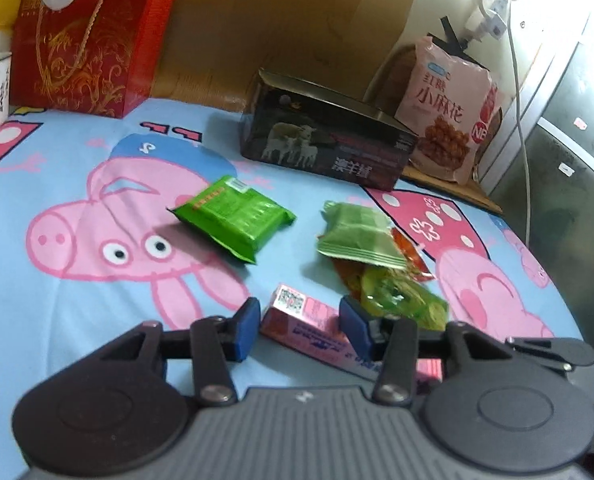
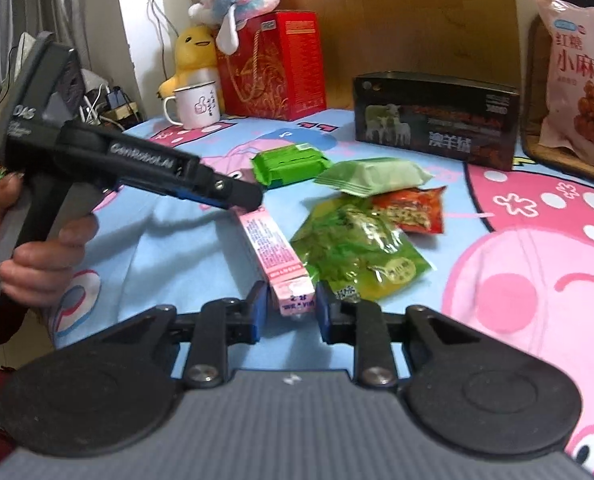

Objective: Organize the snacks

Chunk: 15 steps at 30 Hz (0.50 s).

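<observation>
A long pink snack box (image 1: 305,320) (image 2: 275,256) lies on the cartoon-pig tablecloth. My left gripper (image 1: 299,326) is open, its blue fingers on either side of one end of the box; it shows in the right wrist view (image 2: 233,194) above the box's far end. My right gripper (image 2: 291,310) is open around the near end of the box. A bright green packet (image 1: 235,218) (image 2: 289,162), a pale green packet (image 1: 357,236) (image 2: 373,176), a red packet (image 2: 413,208) and a clear green pickle bag (image 1: 405,304) (image 2: 361,248) lie close by.
A dark box with sheep (image 1: 329,140) (image 2: 437,120) stands at the back. A pink snack bag (image 1: 449,108) (image 2: 581,80) leans at the right. A red gift box (image 1: 93,36) (image 2: 273,64), a white mug (image 2: 195,106) and plush toys (image 2: 201,54) stand at the back left.
</observation>
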### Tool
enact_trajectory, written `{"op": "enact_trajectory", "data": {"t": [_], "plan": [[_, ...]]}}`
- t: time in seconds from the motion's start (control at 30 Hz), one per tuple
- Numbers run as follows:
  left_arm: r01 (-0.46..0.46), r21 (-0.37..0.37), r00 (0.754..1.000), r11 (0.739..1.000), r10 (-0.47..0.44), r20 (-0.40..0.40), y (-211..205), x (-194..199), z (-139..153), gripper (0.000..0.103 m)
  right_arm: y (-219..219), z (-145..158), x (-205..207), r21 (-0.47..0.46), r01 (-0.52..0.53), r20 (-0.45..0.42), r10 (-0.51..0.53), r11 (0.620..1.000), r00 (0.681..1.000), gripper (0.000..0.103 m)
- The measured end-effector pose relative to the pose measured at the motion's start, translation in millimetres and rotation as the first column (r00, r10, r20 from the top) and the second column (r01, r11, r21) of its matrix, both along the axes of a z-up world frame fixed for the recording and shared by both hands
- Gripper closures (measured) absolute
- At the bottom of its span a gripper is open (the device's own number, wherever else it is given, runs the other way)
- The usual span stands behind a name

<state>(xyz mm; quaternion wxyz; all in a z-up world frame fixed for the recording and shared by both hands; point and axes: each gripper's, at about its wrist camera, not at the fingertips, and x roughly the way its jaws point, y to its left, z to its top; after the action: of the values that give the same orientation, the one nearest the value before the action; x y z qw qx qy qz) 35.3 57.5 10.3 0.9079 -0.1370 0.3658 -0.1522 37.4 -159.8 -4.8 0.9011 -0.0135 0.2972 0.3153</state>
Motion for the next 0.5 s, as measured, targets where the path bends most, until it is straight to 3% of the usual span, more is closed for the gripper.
{"op": "enact_trajectory", "data": {"t": [0.17,0.3,0.5], "plan": [[0.056,-0.053,0.998,0.997,-0.058,-0.038,-17,-5,0,0.059,-27,2,-3,0.008,0.076,0.026,-0.076,0.997,0.997,0.074],[0.099,-0.016,0.994,0.995,-0.099,-0.045,-39,-7,-1,0.057,-45,-3,-5,-0.001,0.129,0.020,-0.129,0.992,0.991,0.071],[0.113,-0.008,0.993,0.994,-0.113,-0.032,-42,-15,6,0.055,-57,7,-19,-0.039,0.127,0.103,-0.122,0.991,0.987,0.066]]}}
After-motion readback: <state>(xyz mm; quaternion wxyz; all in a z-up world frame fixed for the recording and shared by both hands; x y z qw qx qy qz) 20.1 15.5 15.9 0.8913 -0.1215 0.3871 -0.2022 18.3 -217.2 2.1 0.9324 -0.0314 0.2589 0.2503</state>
